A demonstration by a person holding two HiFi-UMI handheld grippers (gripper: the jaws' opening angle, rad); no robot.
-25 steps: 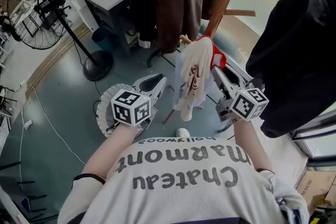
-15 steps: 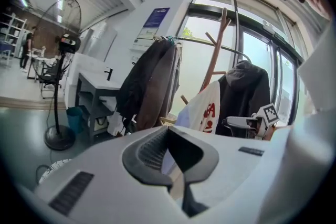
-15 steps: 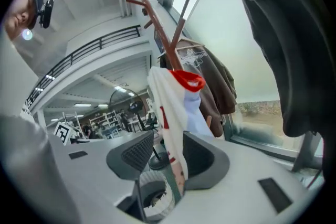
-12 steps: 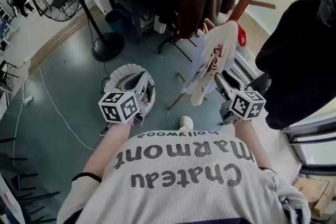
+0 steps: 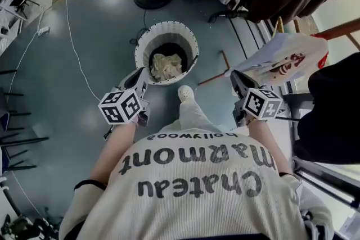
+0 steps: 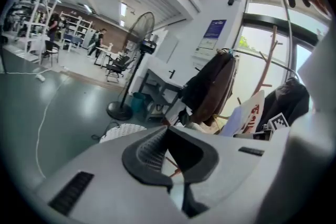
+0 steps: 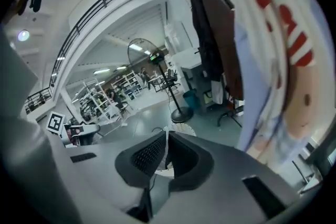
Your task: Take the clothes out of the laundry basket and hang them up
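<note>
Left hand-held gripper (image 5: 138,77) and right hand-held gripper (image 5: 237,79) are dropping from the shirt (image 5: 284,58) toward the basket (image 5: 144,45) ahead, both clenched empty, right's jaws just closing. I'm expecting soft, light clothes (image 5: 166,66) and planning on pinching a top fold.

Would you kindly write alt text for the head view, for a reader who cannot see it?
Looking down, a person holds a left gripper and a right gripper, both shut and empty, the right's jaws just closed, near a white laundry basket holding pale clothes on a grey floor. A white garment with red print hangs at right.
</note>
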